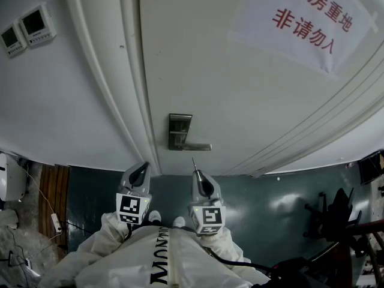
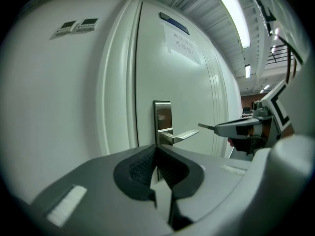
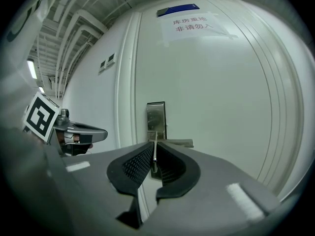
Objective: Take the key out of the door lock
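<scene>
The steel lock plate point(image 1: 180, 129) with its lever handle point(image 1: 197, 146) sits on the white door point(image 1: 240, 71). My right gripper point(image 1: 197, 174) is held back from the lock, shut on a thin metal key point(image 1: 194, 162) whose blade points at the door. The key point(image 3: 155, 151) stands upright between the pads in the right gripper view, in front of the lock plate point(image 3: 156, 117) and clear of it. From the left gripper view its tip point(image 2: 205, 127) juts out of the right gripper point(image 2: 231, 128). My left gripper point(image 1: 143, 168) hangs beside it, shut and empty, with the lock plate point(image 2: 162, 117) ahead.
A paper notice with red characters point(image 1: 312, 20) hangs on the upper door. Two wall control panels point(image 1: 27, 29) sit left of the door frame point(image 1: 114, 89). Cables and a plug point(image 1: 55, 222) lie on the floor at left; a dark stand point(image 1: 336, 215) is at right.
</scene>
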A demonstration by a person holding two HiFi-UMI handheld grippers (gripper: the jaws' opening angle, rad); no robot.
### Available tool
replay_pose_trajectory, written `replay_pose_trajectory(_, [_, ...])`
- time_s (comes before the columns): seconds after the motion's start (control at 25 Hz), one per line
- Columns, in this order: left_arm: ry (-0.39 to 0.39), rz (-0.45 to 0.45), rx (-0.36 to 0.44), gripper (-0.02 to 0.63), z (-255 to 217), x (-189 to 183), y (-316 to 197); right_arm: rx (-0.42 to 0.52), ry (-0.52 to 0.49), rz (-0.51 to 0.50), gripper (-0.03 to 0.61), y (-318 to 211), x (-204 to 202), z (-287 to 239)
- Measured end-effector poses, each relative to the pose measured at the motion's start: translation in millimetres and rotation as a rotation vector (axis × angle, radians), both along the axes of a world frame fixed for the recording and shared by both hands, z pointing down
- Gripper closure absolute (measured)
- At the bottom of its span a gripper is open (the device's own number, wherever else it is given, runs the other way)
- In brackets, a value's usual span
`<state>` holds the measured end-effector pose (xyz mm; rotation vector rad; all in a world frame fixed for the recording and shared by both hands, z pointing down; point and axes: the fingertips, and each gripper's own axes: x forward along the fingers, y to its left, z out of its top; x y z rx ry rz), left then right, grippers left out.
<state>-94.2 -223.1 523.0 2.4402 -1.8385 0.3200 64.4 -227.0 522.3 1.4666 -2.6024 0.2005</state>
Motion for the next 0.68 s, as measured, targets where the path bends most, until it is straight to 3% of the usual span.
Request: replay_pose_trajectory(0.68, [0.004, -0.006, -0.004, 0.614, 1.8, -0.9, 1.2, 0.007, -0.002, -0.012, 0.555, 0.5, -3.9, -1.3])
